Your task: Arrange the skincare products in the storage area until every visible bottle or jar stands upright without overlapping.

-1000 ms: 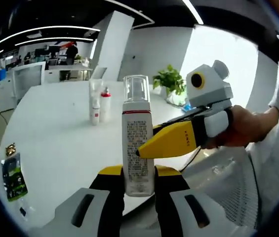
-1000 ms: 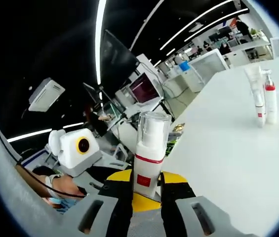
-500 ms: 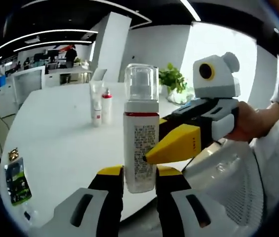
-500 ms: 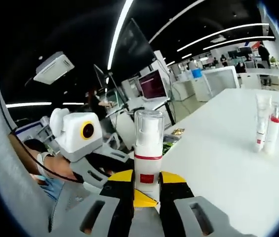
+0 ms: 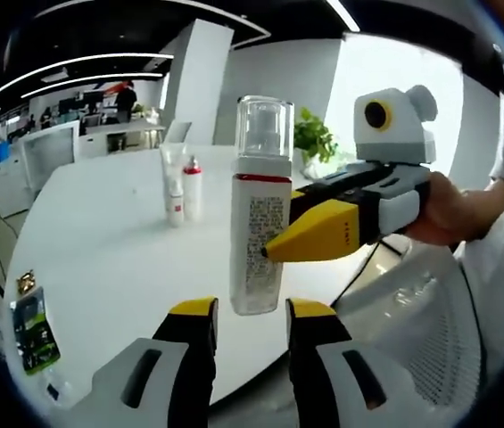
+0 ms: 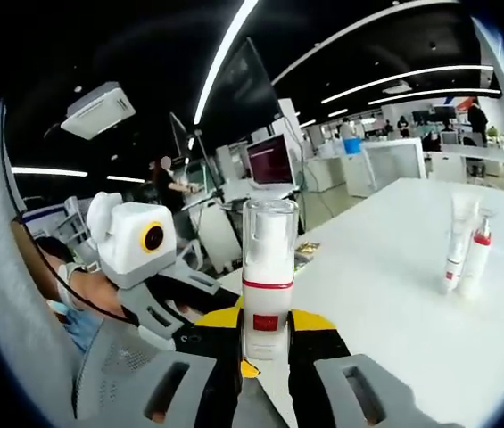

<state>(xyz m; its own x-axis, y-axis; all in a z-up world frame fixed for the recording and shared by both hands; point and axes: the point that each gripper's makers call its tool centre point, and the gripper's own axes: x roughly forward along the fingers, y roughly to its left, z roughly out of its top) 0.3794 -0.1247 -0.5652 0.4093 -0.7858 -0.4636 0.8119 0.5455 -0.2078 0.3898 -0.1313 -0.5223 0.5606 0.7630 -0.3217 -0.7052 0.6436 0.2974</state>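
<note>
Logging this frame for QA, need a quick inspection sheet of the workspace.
Surface: white table, mostly bare.
Job's things: pump bottle held upright in the air; white tube and red-capped bottle standing side by side far back.
Clutter: green packet near the table edge.
Grippers: right gripper shut on the pump bottle; left gripper open below it.
Cables: nothing seen.
Surroundings: open office, desks, monitor, potted plant.

Count: 1 pump bottle [image 5: 260, 207] w/ clear cap. 2 small items on the white table [image 5: 100, 259]: 1 white tube [image 5: 173, 185], 1 red-capped bottle [image 5: 192, 189]. 2 grippers: left gripper [image 5: 247, 326], right gripper [image 6: 265, 331]. 1 potted plant [image 5: 315, 143]. Approx. 2 flat packets [image 5: 32, 328] at table edge, too blurred to be sure.
</note>
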